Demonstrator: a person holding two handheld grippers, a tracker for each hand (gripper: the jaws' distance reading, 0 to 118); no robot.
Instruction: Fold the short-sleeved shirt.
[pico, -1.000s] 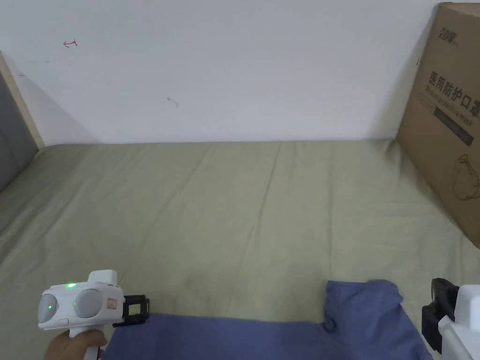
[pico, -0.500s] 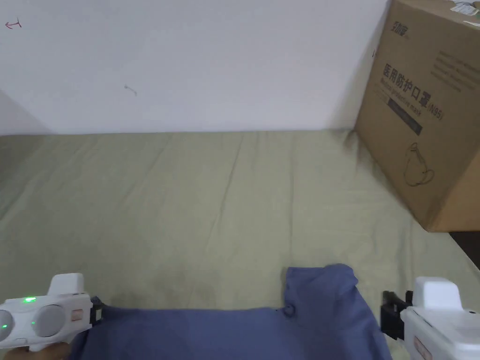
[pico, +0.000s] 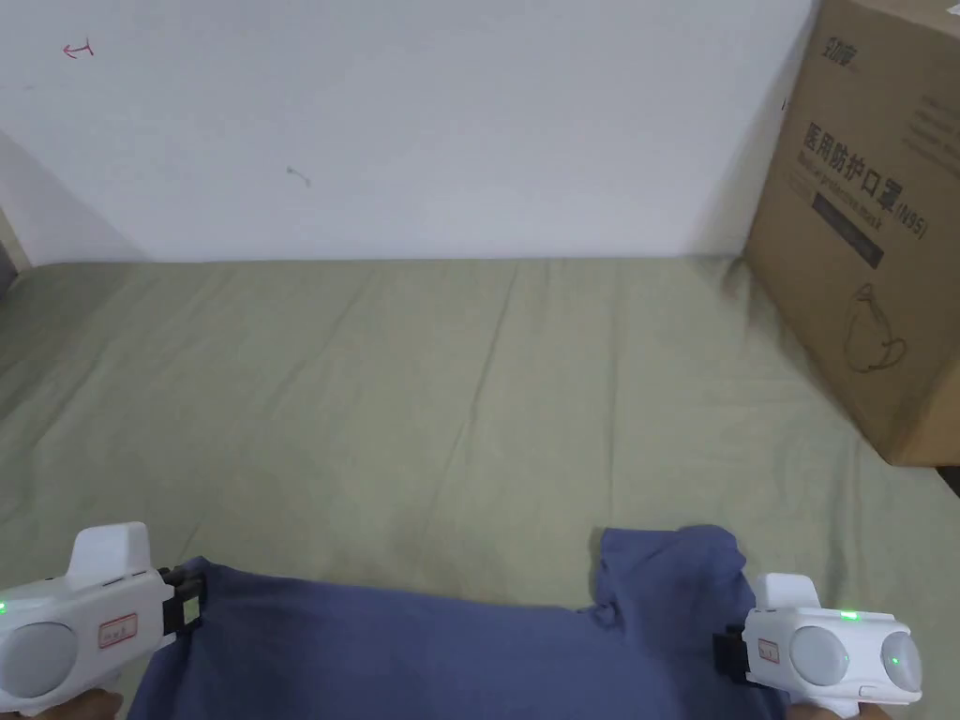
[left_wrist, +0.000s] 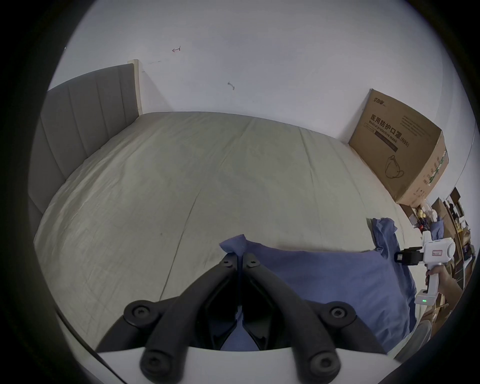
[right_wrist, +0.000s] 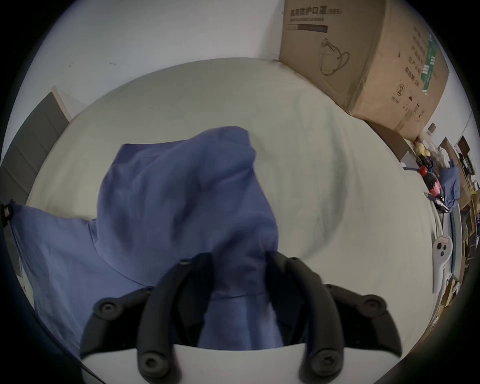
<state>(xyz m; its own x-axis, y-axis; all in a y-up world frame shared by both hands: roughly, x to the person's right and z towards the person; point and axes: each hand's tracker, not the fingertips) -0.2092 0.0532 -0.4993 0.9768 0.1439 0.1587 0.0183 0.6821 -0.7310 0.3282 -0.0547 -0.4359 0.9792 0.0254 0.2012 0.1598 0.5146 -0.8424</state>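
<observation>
- Left gripper (left_wrist: 240, 259) clamping a corner of the blue shirt (left_wrist: 324, 280), both jaws pressed together on the cloth with a small tuft poking out past the tips toward 12 o'clock in the left gripper view.
- Sitting at about 8 o'clock in the head view, left gripper (pico: 192, 600) pointing toward 3 o'clock, tips touching the shirt's left corner.
- Right gripper (right_wrist: 240, 262) standing with jaws apart, shirt cloth lying in the gap between them; whether both jaws are pressing on it, impossible to tell.
- Appearing at about 4 o'clock in the head view, right gripper (pico: 727, 652) pointing toward 9 o'clock, tips meeting the shirt's right edge.
- Being held from below by a hand (left_wrist: 441, 278), seen at 3 o'clock in the left gripper view under the white body of the far gripper.
- Shirt (pico: 450, 656) stretching between the two grippers along the 6 o'clock edge of the head view, lying on the pale green bed sheet (pico: 469, 403).
- Bunching up at the shirt's right end, a rumpled sleeve (pico: 670, 562) rising toward 12 o'clock from the right gripper.
- Resting on the sheet at 2 o'clock in the head view, a large cardboard box (pico: 872, 234) against the white wall (pico: 422, 122).
- Standing at 9 o'clock in the left gripper view, a grey padded headboard (left_wrist: 85, 124).
</observation>
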